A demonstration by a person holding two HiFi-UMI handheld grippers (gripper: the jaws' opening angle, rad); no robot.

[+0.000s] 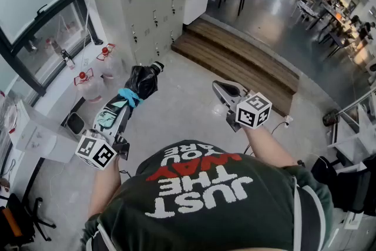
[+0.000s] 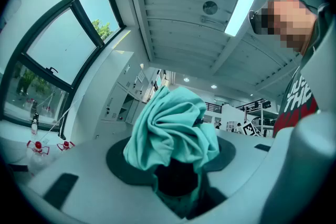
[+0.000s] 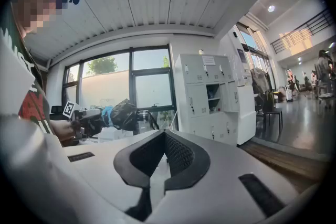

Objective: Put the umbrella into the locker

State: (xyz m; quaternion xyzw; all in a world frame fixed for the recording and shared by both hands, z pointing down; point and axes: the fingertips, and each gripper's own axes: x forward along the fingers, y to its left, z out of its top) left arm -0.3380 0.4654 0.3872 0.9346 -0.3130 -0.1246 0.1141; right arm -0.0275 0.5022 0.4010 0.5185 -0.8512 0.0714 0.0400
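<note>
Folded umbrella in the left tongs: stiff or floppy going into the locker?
The umbrella is probably stiff lengthwise: it juts from the left tongs without sagging. Its bunched fabric looks floppy and may snag the locker edge.

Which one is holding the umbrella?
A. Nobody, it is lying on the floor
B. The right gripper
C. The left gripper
C: the left gripper is clamped on the folded black umbrella, up off the floor, while the right gripper has nothing between its jaws.
</note>
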